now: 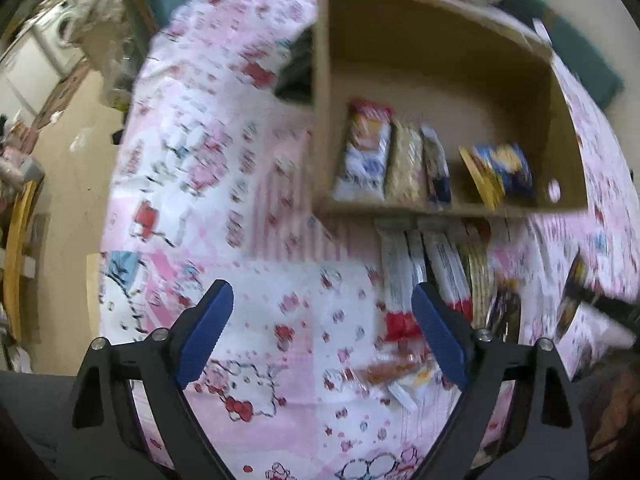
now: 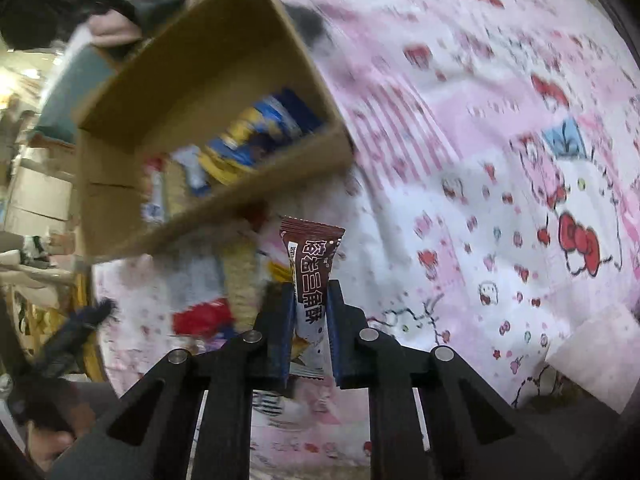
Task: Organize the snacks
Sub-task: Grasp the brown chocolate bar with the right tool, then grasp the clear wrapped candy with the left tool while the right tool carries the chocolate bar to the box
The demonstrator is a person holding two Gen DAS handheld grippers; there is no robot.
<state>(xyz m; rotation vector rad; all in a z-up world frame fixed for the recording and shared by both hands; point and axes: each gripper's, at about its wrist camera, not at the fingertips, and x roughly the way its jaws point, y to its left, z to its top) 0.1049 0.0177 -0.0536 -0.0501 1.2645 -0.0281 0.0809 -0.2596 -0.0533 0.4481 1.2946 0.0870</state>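
An open cardboard box stands on the pink cartoon-print tablecloth and holds several snack packets lined up along its near wall. My right gripper is shut on a brown and white snack bar, which sticks up between the blue pads, lifted just in front of the box. More packets lie on the cloth in front of the box. My left gripper hangs open above the cloth, nothing between its fingers; an orange snack lies below it.
A red and white packet and a tan one lie on the cloth left of my right gripper. A white box sits at the table's right edge. Floor and clutter lie beyond the table's left edge.
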